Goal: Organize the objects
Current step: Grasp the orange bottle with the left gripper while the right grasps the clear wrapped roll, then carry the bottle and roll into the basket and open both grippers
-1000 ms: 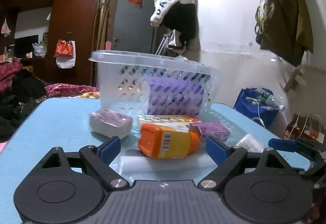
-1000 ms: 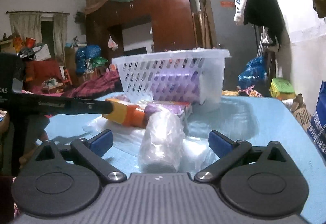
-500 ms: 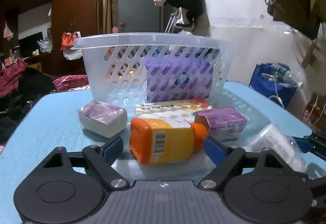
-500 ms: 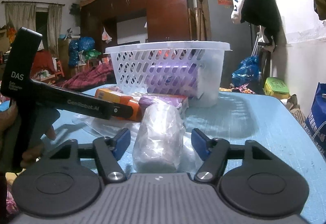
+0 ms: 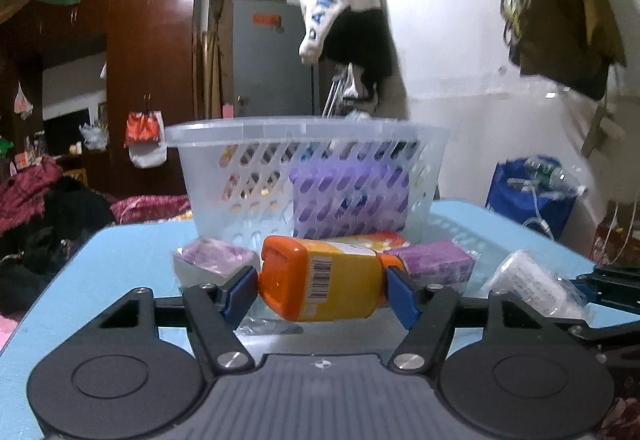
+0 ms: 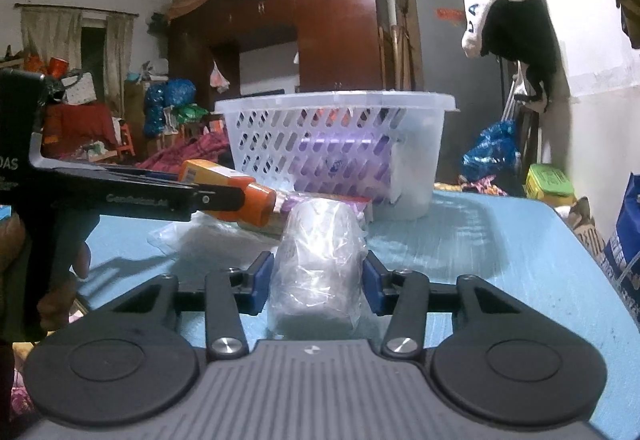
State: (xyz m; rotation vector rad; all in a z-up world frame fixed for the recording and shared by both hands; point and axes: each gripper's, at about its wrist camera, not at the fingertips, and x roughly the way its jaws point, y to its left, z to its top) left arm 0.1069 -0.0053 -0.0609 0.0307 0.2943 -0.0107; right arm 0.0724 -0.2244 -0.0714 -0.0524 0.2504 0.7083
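Left gripper (image 5: 320,290) clamped on glossy orange bottle (image 5: 320,290); right gripper (image 6: 318,280) pinching crinkly clear-wrapped roll (image 6: 318,264). Perforated plastic basket (image 5: 248,176) behind, pale blue table (image 6: 500,264), cluttered room.

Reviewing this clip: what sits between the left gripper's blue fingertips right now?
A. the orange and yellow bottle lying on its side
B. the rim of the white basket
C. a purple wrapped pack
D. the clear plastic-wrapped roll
A: in the left wrist view the left gripper has its blue pads against both ends of the orange and yellow bottle, which lies on its side.
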